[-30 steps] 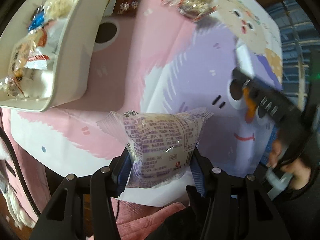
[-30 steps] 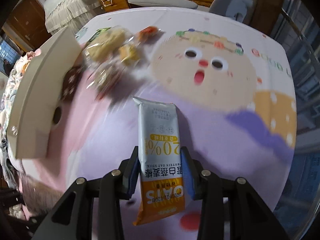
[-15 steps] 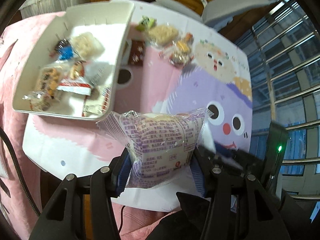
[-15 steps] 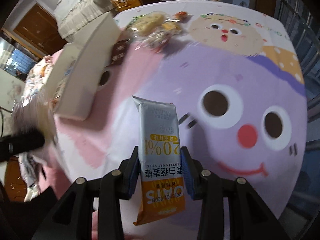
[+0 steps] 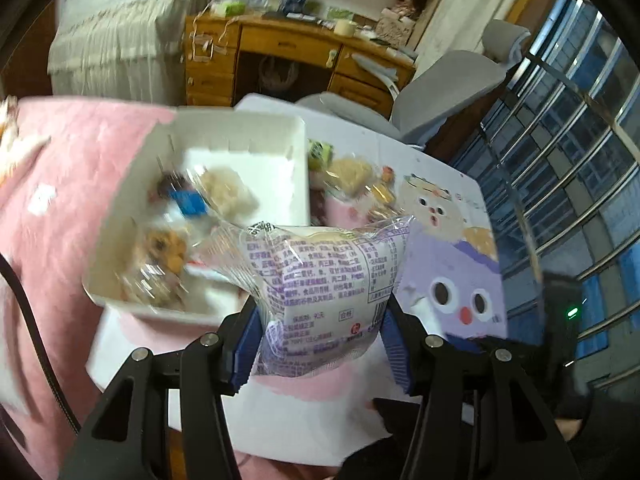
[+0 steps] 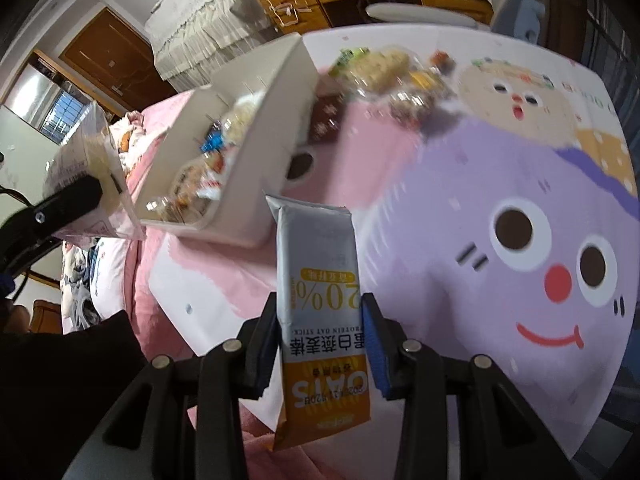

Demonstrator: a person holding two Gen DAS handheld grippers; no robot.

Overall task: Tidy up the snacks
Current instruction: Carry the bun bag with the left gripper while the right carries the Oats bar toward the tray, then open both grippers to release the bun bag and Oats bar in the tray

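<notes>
A: Clear cake packet (image 5: 320, 280) clamped between left gripper (image 5: 320, 344) jaws, held in the air at near edge of white tray (image 5: 298, 136). Oat bar (image 6: 320, 300) clamped upright in right gripper (image 6: 320, 344) jaws, above the bench, right of and nearer than the tray.

B: Change over last second?

A: Both grippers lifted and pulled back toward near side. A second ago left view looked straight down at cartoon cloth (image 6: 480, 184); now room and far desk (image 5: 280, 40) in sight, tray interior fully exposed. Grips unchanged in both.

B: Meaning for task?

A: Both items picked, neither deposited. Tray already holding several wrapped snacks. Loose pile of snacks (image 5: 360, 172) left on cloth, just right of tray's far corner. Likely next: carry over rim and release, left packet first, being closer.
</notes>
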